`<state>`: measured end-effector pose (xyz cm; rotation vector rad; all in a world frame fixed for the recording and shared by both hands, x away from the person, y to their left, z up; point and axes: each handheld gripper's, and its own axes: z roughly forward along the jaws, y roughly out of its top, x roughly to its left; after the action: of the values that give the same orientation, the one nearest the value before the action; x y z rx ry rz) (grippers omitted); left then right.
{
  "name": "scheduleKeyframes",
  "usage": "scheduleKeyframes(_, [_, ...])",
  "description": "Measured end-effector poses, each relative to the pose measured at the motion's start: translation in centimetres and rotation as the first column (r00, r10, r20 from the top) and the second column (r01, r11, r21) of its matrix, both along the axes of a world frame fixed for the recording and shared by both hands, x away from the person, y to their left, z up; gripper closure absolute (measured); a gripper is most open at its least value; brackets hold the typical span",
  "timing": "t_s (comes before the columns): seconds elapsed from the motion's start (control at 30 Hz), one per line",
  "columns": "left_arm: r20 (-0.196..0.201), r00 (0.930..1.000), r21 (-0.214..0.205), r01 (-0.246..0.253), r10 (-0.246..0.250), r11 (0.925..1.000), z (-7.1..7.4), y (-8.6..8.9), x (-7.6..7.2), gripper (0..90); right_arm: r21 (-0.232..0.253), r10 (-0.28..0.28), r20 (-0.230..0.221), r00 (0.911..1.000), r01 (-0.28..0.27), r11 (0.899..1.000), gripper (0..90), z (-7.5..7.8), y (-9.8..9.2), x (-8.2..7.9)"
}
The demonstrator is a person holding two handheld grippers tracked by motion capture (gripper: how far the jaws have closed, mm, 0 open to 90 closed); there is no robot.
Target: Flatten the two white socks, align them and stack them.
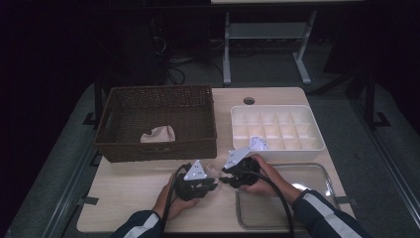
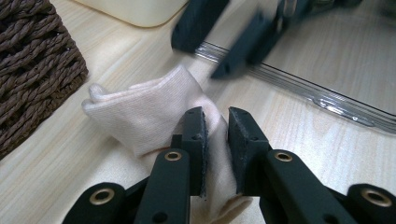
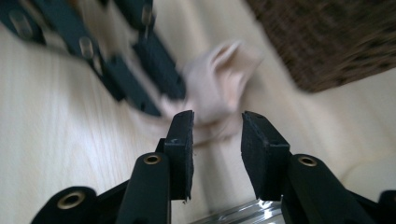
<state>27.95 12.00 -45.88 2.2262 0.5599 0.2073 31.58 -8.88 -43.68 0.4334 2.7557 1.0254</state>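
Wicker comes first at the left of the table: a dark brown woven basket [image 1: 156, 121] stands on the pale wooden tabletop [image 1: 129, 191], and a crumpled pinkish cloth [image 1: 158, 134] lies on its floor near the front wall. In the left gripper view a corner of that basket [image 2: 32, 70] fills the left edge.

Just in front of the basket's right corner, the left gripper [image 1: 210, 184] is held low over the table in the person's left hand [image 1: 173, 201]. Its jaws are nearly closed and pinch a fold of a pale pink sock [image 2: 154, 109], which lies rumpled on the wood; the fabric runs up between the two pads, pressed on both sides.

Right beside it, the right gripper [image 1: 224, 174] faces the left one, held in the right hand [image 1: 260, 183]. Its jaws stand partly apart with nothing between the pads; in the right gripper view the sock [image 3: 219, 88] lies blurred just beyond their tips, with the left gripper's jaws on it.

Behind the right hand sits a white compartment tray [image 1: 317, 144], with a small white item [image 1: 257, 144] in a front cell; I cannot tell what it is. Nearest the person, at the right, lies a shallow clear tray [image 1: 317, 171], under the right forearm.
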Motion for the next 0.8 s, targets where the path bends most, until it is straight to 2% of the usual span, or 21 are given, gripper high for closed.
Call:
scheduleKeyframes(0.07, [0.003,1.0,-0.003,-0.001,0.001,1.0,-0.1,0.0,-0.1,76.7,0.055,-0.027,0.009,0.9996,0.026,0.998,65.3,0.6,-0.1,0.0])
scheduleKeyframes(0.2, [0.003,1.0,-0.013,-0.001,0.001,0.9999,-0.2,-0.1,-0.1,75.3,0.097,-0.036,0.047,0.9983,0.032,0.995,67.1,0.7,0.8,0.1])
scheduleKeyframes(0.27, [0.007,1.0,-0.01,0.004,-0.004,0.9999,-0.2,0.0,-0.1,74.9,0.099,-0.035,0.046,0.9983,0.03,0.995,68.7,0.6,1.2,0.1])
scheduleKeyframes(0.33, [0.017,0.9998,-0.003,0.011,-0.011,0.9999,-0.1,0.0,-0.2,72.3,0.039,-0.053,0.073,0.9959,0.05,0.998,70.6,-0.1,1.9,0.4])
scheduleKeyframes(0.37, [0.016,0.9998,-0.003,0.012,-0.012,0.9999,-0.1,0.0,-0.3,70.9,0.02,-0.064,0.061,0.9961,0.063,0.998,71.8,-0.5,2.1,0.7])
scheduleKeyframes(0.4, [0.018,0.9996,0.003,0.02,-0.02,0.9998,-0.1,0.1,-0.4,66.9,0.019,-0.079,0.028,0.9965,0.079,0.997,72.5,-0.9,2.0,1.1])
scheduleKeyframes(0.47, [0.011,0.9997,-0.009,0.021,-0.02,0.9997,0.0,0.2,-0.6,63.0,0.018,-0.072,0.026,0.9971,0.072,0.997,73.9,-0.9,2.0,1.2])
scheduleKeyframes(0.5, [-0.01,0.9996,-0.023,0.026,-0.026,0.9994,0.1,0.5,-0.5,63.0,0.018,-0.072,0.026,0.9971,0.072,0.997,73.9,-0.9,2.0,1.2])
scheduleKeyframes(0.57, [-0.037,0.9993,-0.062,0.005,-0.008,0.9981,0.5,1.6,-0.5,57.6,0.005,-0.069,0.032,0.9971,0.068,0.998,77.7,-1.0,2.0,1.1])
scheduleKeyframes(0.6, [-0.053,0.9986,-0.095,-0.015,0.01,0.9954,1.0,2.7,-0.6,53.0,0.001,-0.067,0.032,0.9972,0.067,0.998,78.9,-1.2,2.0,1.0])
scheduleKeyframes(0.63, [-0.053,0.9986,-0.095,-0.015,0.01,0.9954,1.0,2.7,-0.6,52.0,0.003,-0.07,0.028,0.9972,0.07,0.998,78.9,-1.2,2.0,1.0])
scheduleKeyframes(0.67, [-0.046,0.9984,-0.1,-0.037,0.033,0.9943,1.4,3.3,-0.5,52.0,0.003,-0.07,0.028,0.9972,0.07,0.998,78.9,-1.2,2.0,1.0])
scheduleKeyframes(0.7, [-0.05,0.997,-0.117,-0.065,0.06,0.991,1.7,4.0,-0.4,51.5,0.0,-0.061,0.026,0.9978,0.061,0.998,78.9,-1.1,1.9,1.0])
scheduleKeyframes(0.73, [-0.053,0.9949,-0.153,-0.093,0.086,0.9838,2.1,4.6,-0.2,52.7,0.001,-0.065,0.029,0.9975,0.065,0.998,78.9,-1.2,1.9,1.0])
scheduleKeyframes(0.77, [-0.053,0.9949,-0.153,-0.093,0.086,0.9838,2.1,4.6,-0.2,54.2,-0.001,-0.066,0.033,0.9973,0.066,0.998,79.0,-1.2,2.0,1.0])
scheduleKeyframes(0.8, [-0.06,0.9925,-0.147,-0.114,0.106,0.9826,2.0,4.4,0.0,54.3,0.0,-0.067,0.032,0.9972,0.068,0.998,79.1,-1.2,2.0,0.8])
